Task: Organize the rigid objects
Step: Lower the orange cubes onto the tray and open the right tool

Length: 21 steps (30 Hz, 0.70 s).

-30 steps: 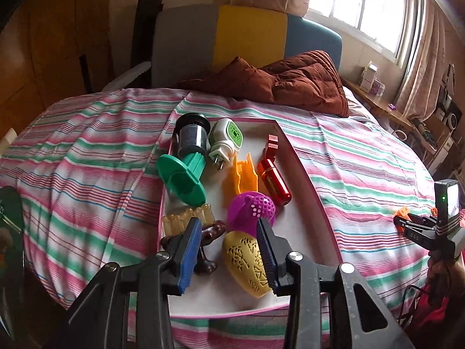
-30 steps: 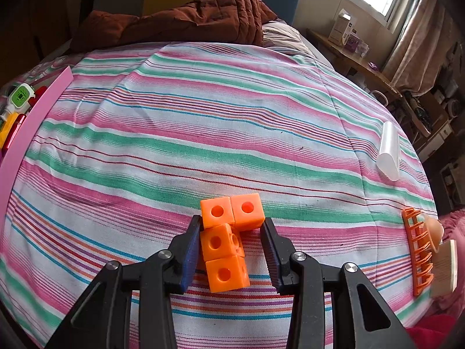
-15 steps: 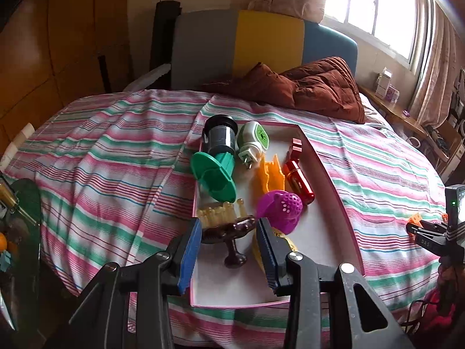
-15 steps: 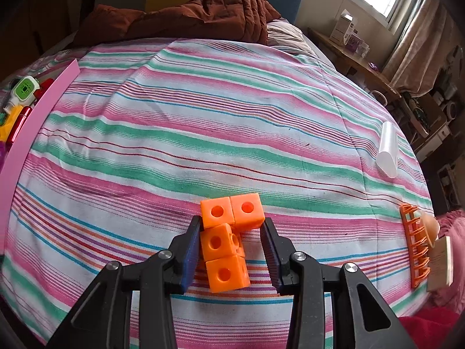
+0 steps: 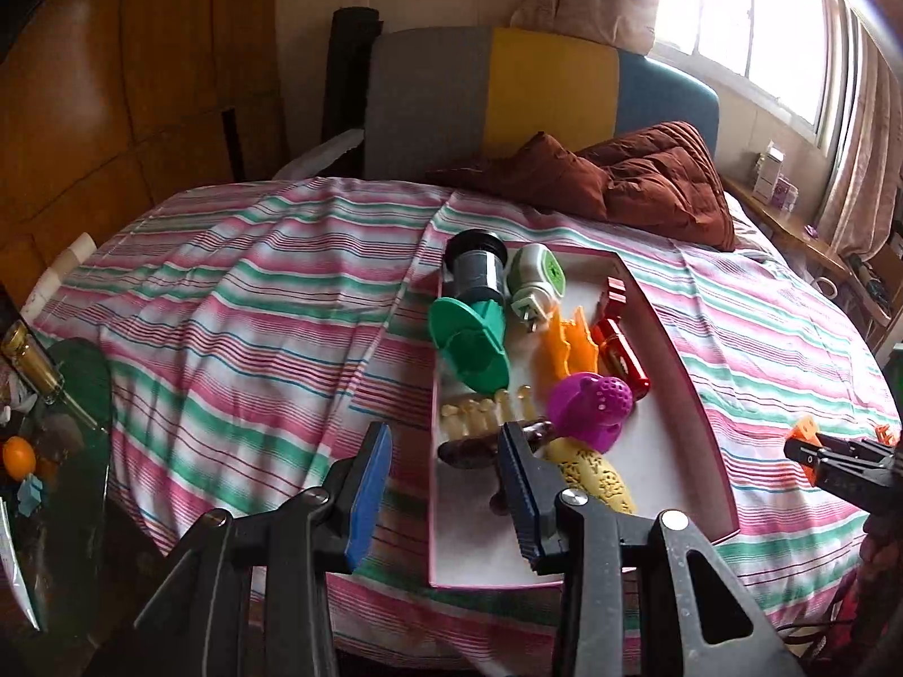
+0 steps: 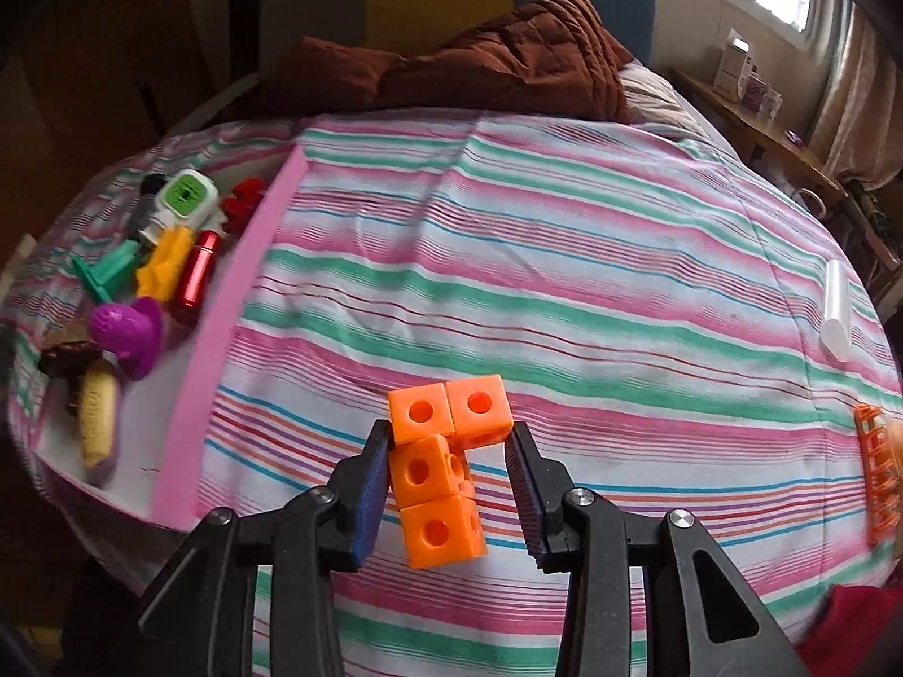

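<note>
Striped bed [image 6: 564,259] bearing pink-rimmed tray [image 5: 666,333], brown quilt [image 5: 638,180], white tube [image 6: 836,310], orange rack [image 6: 877,474].

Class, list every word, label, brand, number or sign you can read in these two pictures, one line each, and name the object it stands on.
No text can be read in either view.
Green-faced plug adapter: a dark sign on its face, too blurred to read.
Red cylinder: a pale mark on its side, unreadable.
Boxes on the window ledge: printing too small to read.
Orange cube block in the right gripper: holes only, no lettering.
</note>
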Tool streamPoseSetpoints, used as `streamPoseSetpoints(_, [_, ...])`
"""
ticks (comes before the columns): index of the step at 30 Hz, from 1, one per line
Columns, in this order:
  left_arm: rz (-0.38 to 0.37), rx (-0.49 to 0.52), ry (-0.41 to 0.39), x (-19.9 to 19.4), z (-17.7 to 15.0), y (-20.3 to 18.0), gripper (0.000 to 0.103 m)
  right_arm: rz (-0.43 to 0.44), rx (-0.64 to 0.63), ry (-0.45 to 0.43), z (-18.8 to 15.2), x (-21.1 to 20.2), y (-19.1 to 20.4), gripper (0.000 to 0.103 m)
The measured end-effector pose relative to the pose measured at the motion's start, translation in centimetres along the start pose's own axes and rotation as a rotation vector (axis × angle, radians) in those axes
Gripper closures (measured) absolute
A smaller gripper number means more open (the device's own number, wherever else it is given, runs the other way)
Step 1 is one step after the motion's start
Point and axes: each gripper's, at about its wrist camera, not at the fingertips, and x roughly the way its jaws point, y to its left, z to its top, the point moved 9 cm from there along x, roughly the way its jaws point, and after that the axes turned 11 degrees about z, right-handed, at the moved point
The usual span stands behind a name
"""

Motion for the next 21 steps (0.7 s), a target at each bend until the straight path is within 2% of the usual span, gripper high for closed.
streamPoseSetpoints(5, [0.025, -0.022, -0.011, -0.1, 0.1, 1.3, 0.064, 0.135, -0.04, -0.075, 2.5, -1.2, 7.6, 0.063])
streamPoseSetpoints(8, [0.035, -0.043, -0.019, -0.3, 0.3, 2.1, 0.063, 0.171, -0.077, -0.094, 3.4, -1.0, 11.7, 0.063])
streamPoseSetpoints(10, [0.048, -0.056, -0.026, -0.4, 0.4, 2.7, 0.051, 0.175, -0.088, -0.087, 3.6, -0.2, 13.3, 0.063])
streamPoseSetpoints(12, [0.067, -0.069, -0.03, -0.5, 0.6, 3.3, 0.041, 0.181, -0.088, -0.069, 3.8, 0.8, 14.4, 0.063])
streamPoseSetpoints(13, [0.071, -0.08, -0.04, -0.7, 0.7, 3.6, 0.04, 0.163, -0.091, -0.058, 3.8, 1.5, 14.7, 0.062])
streamPoseSetpoints(19, [0.083, -0.118, -0.044, -0.7, 0.9, 4.7, 0.04, 0.096, -0.1, 0.034, 2.4, 5.1, 15.0, 0.062])
streamPoseSetpoints(21, [0.101, -0.119, -0.05, -0.8, 1.0, 5.0, 0.04, 0.1, -0.102, 0.047, 1.7, 5.6, 15.1, 0.054])
